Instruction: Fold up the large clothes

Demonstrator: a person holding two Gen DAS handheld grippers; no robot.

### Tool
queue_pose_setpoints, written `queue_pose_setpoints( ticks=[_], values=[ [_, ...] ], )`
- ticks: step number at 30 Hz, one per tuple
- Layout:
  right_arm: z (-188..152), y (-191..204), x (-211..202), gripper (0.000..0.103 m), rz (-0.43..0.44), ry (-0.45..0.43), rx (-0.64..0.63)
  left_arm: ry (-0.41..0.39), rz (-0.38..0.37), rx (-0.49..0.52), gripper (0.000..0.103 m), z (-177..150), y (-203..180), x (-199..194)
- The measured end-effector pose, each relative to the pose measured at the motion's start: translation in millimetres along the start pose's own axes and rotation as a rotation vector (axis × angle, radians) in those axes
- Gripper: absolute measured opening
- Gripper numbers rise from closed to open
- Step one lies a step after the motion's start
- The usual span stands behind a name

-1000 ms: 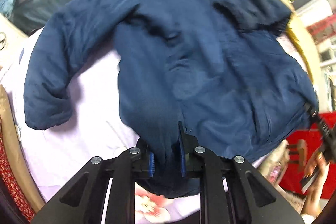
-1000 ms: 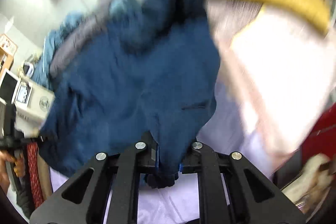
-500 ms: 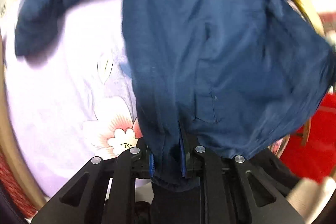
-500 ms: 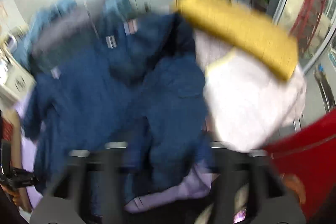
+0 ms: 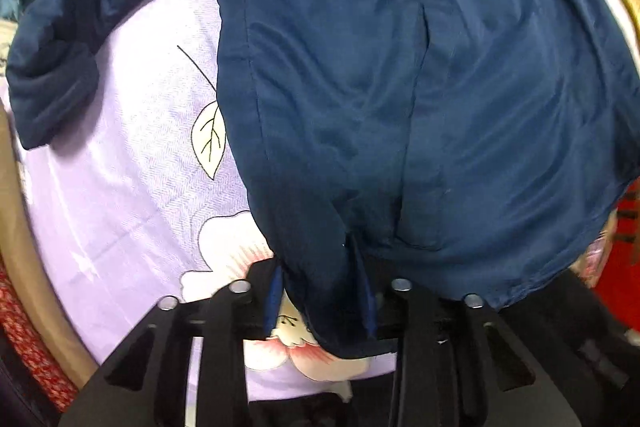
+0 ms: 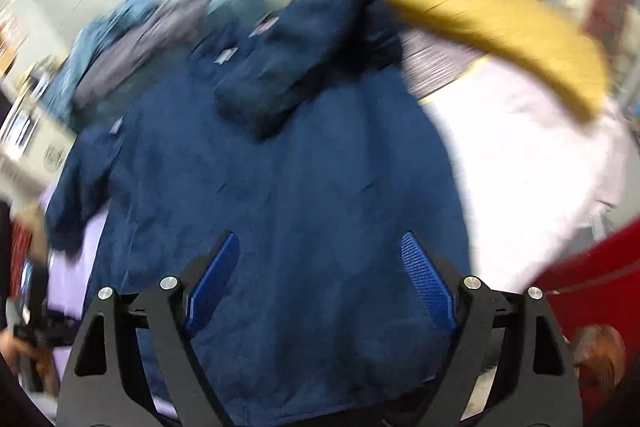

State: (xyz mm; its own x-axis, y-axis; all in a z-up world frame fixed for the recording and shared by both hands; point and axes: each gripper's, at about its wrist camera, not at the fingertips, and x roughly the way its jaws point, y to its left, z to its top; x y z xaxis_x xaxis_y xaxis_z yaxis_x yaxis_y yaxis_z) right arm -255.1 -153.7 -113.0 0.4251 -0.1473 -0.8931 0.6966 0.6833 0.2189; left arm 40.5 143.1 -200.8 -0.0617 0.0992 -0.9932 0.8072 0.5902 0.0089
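A large dark blue jacket (image 5: pixel 400 87) lies spread on a lilac flowered sheet (image 5: pixel 140 187), one sleeve (image 5: pixel 52 83) flung out to the left. My left gripper (image 5: pixel 320 291) points down at the jacket's bottom hem. Its jaws are opening; the hem still lies between them, and the left pad stands apart from the cloth. In the right wrist view the jacket (image 6: pixel 280 167) fills the middle, collar end away from me. My right gripper (image 6: pixel 320 283) hovers over the hem side, open wide, pads clear of the fabric.
A yellow quilted cushion (image 6: pixel 480 15) lies beyond the jacket's collar. A heap of grey and light blue clothes (image 6: pixel 140 39) sits at the back left. A red object (image 6: pixel 592 287) borders the bed's right side, a wooden edge (image 5: pixel 24 227) its left.
The right gripper let go of the jacket's hem and spread wide. The left gripper sank toward the sheet with the hem, and its jaws have widened.
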Motion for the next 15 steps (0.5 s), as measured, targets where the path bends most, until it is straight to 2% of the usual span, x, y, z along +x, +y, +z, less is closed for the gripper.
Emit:
queue_pose_setpoints(
  ticks=[1,3,4,5,6,8,10,15],
  values=[
    [-4,5,13,0.084,0.005,0.041,-0.031,-0.004,0.014,0.004,0.038,0,-4,3],
    [-25,13,52,0.084,-0.081,0.165,-0.103,-0.015,0.045,-0.004,0.051,-1,-11,5],
    [-32,14,66,0.084,-0.120,0.211,-0.109,-0.025,0.108,-0.011,0.073,-4,-10,4],
    [-41,10,81,0.084,-0.163,0.264,-0.106,-0.040,0.149,-0.014,0.087,-5,-8,2],
    [-51,4,92,0.085,-0.172,0.306,-0.092,-0.060,0.171,-0.019,0.091,-5,-5,-1],
    [-56,0,91,0.086,-0.147,0.274,-0.083,-0.083,0.133,-0.054,0.091,-12,6,-7],
    [-54,2,89,0.086,-0.146,0.283,-0.093,-0.090,0.119,-0.099,0.091,-14,13,-13],
    [-43,0,89,0.086,-0.136,0.323,-0.060,-0.087,0.174,-0.079,0.091,-16,14,-10]
  ],
)
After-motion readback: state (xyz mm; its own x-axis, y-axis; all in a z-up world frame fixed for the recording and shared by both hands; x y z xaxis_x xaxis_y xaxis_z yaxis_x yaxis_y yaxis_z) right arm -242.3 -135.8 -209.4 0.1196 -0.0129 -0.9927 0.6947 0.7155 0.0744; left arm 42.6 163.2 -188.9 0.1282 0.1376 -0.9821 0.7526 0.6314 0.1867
